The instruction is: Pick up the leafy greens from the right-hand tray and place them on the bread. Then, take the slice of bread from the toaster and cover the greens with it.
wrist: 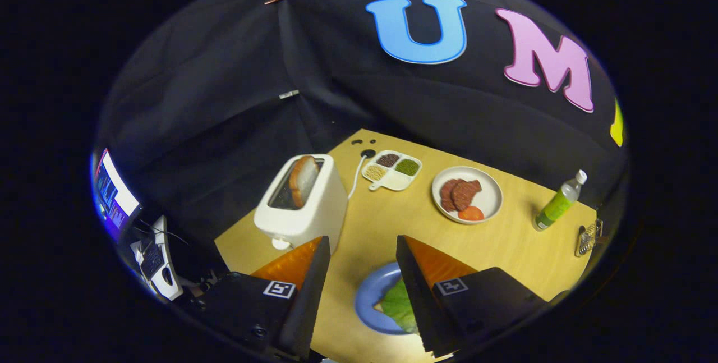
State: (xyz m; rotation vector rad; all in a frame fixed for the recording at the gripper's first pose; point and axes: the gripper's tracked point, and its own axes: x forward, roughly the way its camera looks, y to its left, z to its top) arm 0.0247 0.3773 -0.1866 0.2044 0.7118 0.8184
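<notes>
My gripper (362,253) hangs open above the wooden table (392,223), with nothing between its fingers. Below the fingers sits a blue plate (371,295); leafy greens (401,304) lie on it, partly hidden by the right finger (418,279). A pale edge peeks out under the greens; I cannot tell whether it is bread. Beyond the left finger (311,267) stands a white toaster (300,203) with a slice of bread (303,179) upright in its slot.
A white divided tray (392,180) with small heaps of grains lies behind the toaster. A white plate (491,197) holds meat slices and a tomato slice. A green bottle (558,203) stands to the right, a metal clip (586,238) at the table edge. A monitor (112,194) stands beyond the table's left side.
</notes>
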